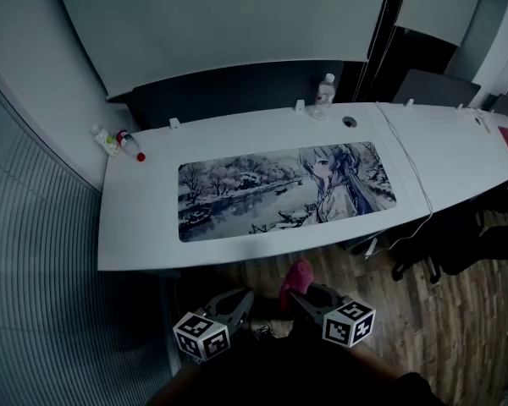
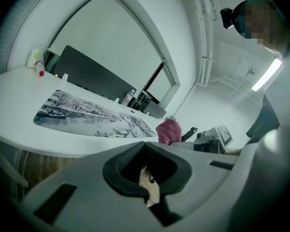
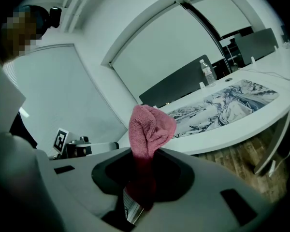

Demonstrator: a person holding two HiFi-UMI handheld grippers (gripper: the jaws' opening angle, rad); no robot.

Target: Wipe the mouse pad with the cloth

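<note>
A long mouse pad (image 1: 286,190) printed with a snowy river scene and an anime figure lies flat on the white desk (image 1: 144,235). Both grippers hang below the desk's near edge, over the wooden floor. My right gripper (image 1: 303,292) is shut on a bunched pink cloth (image 1: 295,280), which sticks up between its jaws in the right gripper view, cloth (image 3: 148,132). My left gripper (image 1: 237,303) is beside it, shut with nothing between its jaws. In the left gripper view the mouse pad (image 2: 87,114) and the cloth (image 2: 168,131) both show ahead.
Two small bottles (image 1: 118,142) lie at the desk's back left corner. A clear water bottle (image 1: 323,96) stands at the back near a cable hole (image 1: 349,122). A white cable (image 1: 415,176) runs over the desk right of the pad. Dark chairs (image 1: 457,235) stand at right.
</note>
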